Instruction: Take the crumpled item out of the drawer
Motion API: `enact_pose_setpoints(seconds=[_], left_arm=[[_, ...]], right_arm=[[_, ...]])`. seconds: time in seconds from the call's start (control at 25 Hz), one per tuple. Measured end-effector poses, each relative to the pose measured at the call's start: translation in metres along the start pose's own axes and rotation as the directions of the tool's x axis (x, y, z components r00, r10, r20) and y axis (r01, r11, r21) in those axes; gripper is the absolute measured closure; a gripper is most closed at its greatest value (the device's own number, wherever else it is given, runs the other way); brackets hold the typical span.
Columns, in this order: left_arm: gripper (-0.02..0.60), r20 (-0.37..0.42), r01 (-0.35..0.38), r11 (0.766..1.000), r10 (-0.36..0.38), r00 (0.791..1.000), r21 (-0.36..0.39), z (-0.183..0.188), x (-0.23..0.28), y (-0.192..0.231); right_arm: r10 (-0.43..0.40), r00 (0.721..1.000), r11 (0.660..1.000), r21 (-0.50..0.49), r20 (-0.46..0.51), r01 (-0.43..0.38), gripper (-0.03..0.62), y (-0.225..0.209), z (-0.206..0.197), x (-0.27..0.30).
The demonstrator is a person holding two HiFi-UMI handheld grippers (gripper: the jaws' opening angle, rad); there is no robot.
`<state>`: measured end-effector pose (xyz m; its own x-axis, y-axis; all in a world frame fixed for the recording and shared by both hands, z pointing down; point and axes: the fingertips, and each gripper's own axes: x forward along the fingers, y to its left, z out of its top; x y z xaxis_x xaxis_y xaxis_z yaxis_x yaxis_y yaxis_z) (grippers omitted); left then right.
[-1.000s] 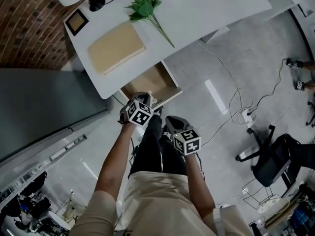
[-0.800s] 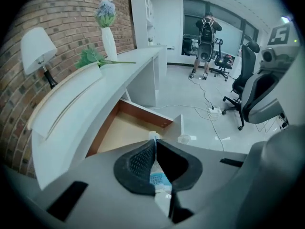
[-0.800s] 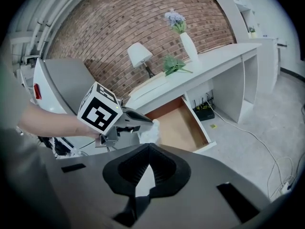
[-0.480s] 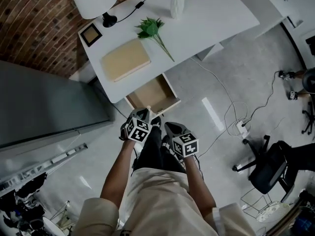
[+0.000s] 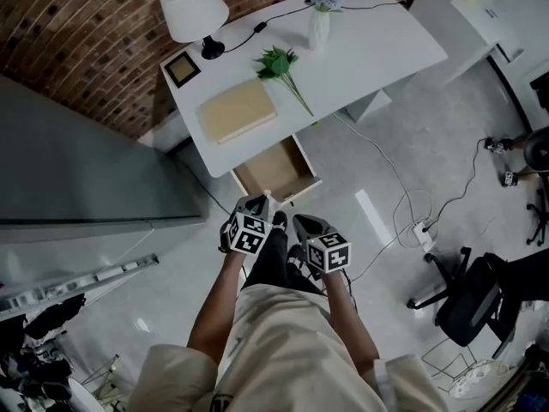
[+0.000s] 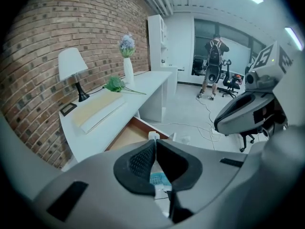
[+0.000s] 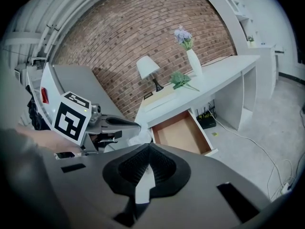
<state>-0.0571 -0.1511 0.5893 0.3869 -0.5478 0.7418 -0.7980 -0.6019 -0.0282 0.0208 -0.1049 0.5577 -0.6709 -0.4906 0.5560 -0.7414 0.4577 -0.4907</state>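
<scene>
The white desk's drawer stands pulled open, and its wooden bottom shows bare. My left gripper hangs just in front of the drawer's front edge, shut on the crumpled item. This item is a thin white wad with blue print, pinched between the pads. In the right gripper view the left gripper holds the white wad beside the drawer. My right gripper is to the right of the left one, its jaws shut with nothing between them.
On the desk are a lamp, a small picture frame, a tan pad, a green sprig and a vase of flowers. A grey cabinet stands left. Cables and a power strip lie on the floor right, by an office chair.
Both grippers have risen in front of the drawer, the left still holding the wad. The head view has pulled back, showing more of the desk top and the lamp.
</scene>
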Motion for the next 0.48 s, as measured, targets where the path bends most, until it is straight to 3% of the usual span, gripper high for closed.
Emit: enact_pose_setpoints(seconds=[0.16,0.48], left_arm=[[0.555,0.03,-0.012,1.0,0.012,0.999,0.007,0.01,-0.017,-0.001],[0.555,0.059,-0.009,1.0,0.009,0.998,-0.005,0.015,-0.047,-0.01]], right_arm=[[-0.008,1.0,0.999,-0.041,0.002,0.008,0.569,0.007,0.003,-0.012],[0.019,0.999,1.0,-0.004,0.045,-0.019,0.569,0.028,0.013,-0.028]])
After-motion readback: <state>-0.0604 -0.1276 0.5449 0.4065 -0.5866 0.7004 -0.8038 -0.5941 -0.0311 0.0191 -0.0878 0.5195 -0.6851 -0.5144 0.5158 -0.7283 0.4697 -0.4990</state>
